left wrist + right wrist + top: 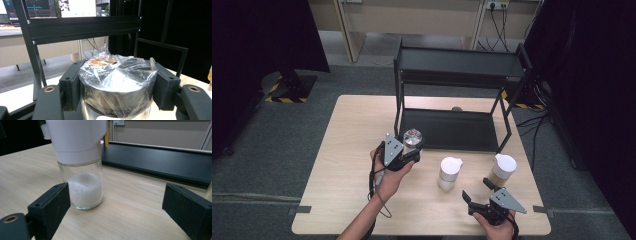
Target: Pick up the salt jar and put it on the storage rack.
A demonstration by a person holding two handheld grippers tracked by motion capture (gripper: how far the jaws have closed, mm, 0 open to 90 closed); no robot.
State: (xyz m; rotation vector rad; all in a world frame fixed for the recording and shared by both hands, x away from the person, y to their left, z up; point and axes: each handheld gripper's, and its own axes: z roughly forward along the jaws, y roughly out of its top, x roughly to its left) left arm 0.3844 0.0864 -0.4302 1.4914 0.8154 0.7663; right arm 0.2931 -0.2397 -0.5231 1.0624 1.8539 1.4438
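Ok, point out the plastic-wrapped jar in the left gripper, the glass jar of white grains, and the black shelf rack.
plastic-wrapped jar (117,77), left gripper view, on its wrapped side between the fingers.
glass jar of white grains (83,187), right gripper view, on the glass body.
black shelf rack (452,129), high view, on its lower tray.

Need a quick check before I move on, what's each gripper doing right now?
Left gripper: shut on the plastic-wrapped jar, held by its lid.
Right gripper: open, holding nothing, white-capped glass jar just ahead.

Crinkled glossy film-wrapped jar (116,82)
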